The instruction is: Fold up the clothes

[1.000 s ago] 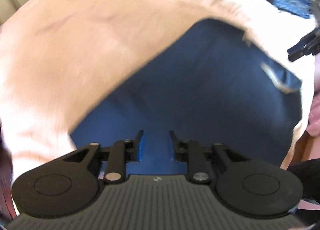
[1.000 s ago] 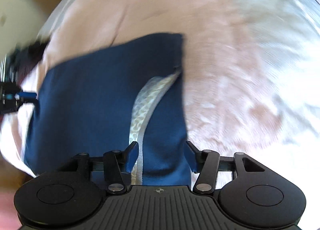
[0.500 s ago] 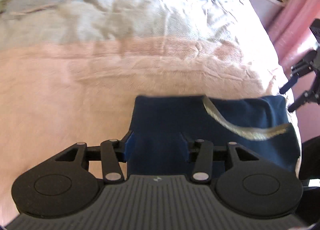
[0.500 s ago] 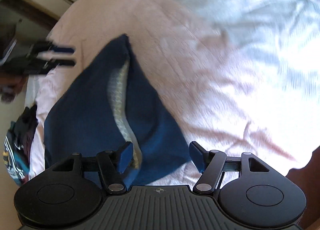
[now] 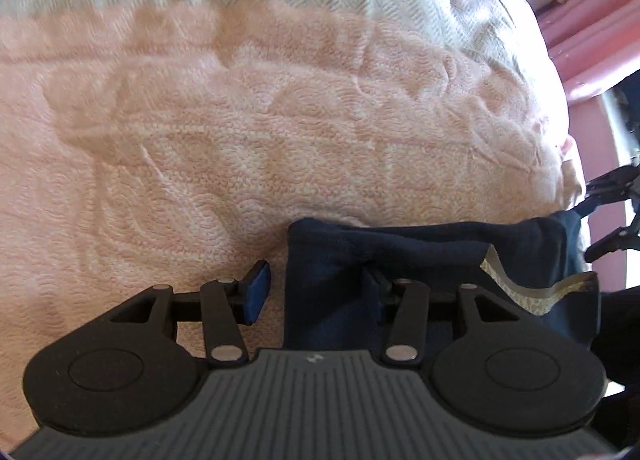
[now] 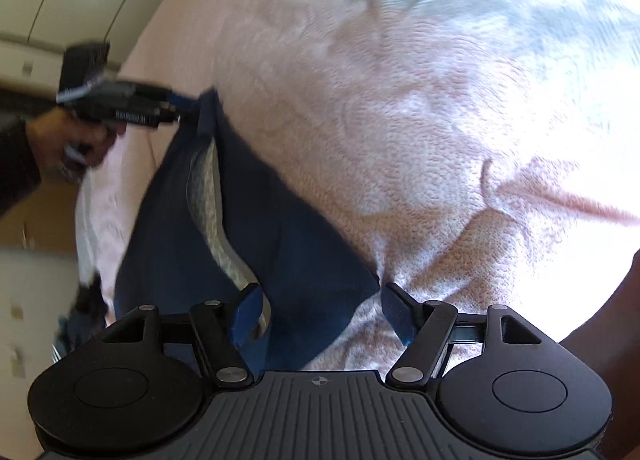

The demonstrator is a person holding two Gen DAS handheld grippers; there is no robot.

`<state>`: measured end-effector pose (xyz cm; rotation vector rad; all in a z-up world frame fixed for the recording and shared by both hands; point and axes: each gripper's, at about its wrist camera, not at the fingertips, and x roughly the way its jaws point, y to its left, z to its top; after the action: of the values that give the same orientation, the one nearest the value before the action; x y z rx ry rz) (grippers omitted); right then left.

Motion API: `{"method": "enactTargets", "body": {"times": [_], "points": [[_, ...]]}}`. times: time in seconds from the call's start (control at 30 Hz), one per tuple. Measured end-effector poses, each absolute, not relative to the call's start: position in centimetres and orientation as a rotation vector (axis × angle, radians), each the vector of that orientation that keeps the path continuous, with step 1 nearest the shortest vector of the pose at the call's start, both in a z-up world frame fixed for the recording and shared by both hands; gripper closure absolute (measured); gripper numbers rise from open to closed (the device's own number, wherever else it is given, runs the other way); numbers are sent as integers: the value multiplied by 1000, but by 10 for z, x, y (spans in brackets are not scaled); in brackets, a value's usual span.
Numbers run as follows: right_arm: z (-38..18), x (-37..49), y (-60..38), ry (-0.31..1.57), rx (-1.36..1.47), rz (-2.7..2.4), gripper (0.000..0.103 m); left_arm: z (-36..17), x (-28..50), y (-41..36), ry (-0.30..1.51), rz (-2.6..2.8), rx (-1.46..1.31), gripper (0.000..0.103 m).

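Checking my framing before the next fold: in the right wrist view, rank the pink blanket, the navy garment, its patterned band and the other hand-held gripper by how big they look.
1. Pink blanket
2. Navy garment
3. Patterned band and left hand-held gripper: look alike; the gripper is blurred, so unranked.

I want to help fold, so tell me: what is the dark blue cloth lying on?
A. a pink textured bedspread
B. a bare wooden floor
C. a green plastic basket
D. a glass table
A: the dark blue folded cloth with its pale patterned band lies flat on the pink textured bedspread, which surrounds it in both wrist views.
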<state>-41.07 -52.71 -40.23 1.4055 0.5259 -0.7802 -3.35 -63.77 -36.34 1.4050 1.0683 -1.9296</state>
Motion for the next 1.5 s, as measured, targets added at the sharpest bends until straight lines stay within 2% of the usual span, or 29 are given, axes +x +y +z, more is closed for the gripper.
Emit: {"method": "enactTargets", "body": {"times": [0.07, 0.1, 0.2, 0.23, 0.27, 0.33, 0.37, 0.43, 0.6, 0.77, 0.9, 1.07, 1.2, 1.5], "points": [[-408, -412, -524, 466, 1437, -811, 33, -364, -33, -640, 1090, -1938, 1409, 63], [-409, -413, -523, 436, 1452, -821, 33, -363, -34, -639, 1088, -1956, 1414, 72], [-410, -418, -517, 349, 1499, -832, 34, -357, -37, -634, 1067, -1987, 1420, 82], [-411, -420, -515, 326, 1512, -834, 37, -355, -37, -633, 1066, -1991, 1412, 84], [-412, -419, -515, 319, 1523, -837, 53, -353, -37, -632, 1065, -1994, 1404, 87], [-415, -416, -516, 314, 1550, -855, 76, -348, -34, -630, 1057, -2001, 1382, 93], [-416, -417, -516, 306, 1562, -863, 92, -345, -33, -629, 1052, -2005, 1371, 96], [-415, -418, -517, 291, 1568, -879, 102, -335, -29, -624, 1024, -2019, 1343, 98], [-388, -409, -520, 290, 1502, -834, 103, -297, -18, -608, 950, -2074, 1249, 99], [-339, -391, -510, 281, 1404, -687, 103, -248, 0, -570, 840, -2142, 1177, 99], [-300, -353, -483, 320, 1308, -564, 103, -208, 29, -518, 734, -2168, 1127, 99], [-272, -292, -433, 394, 1212, -444, 103, -183, 75, -437, 670, -2136, 1071, 99], [-273, -248, -385, 489, 1148, -366, 103, -190, 110, -366, 664, -2081, 1072, 99], [-321, -147, -333, 720, 1038, -211, 103, -263, 149, -255, 595, -1940, 1202, 98]]}}
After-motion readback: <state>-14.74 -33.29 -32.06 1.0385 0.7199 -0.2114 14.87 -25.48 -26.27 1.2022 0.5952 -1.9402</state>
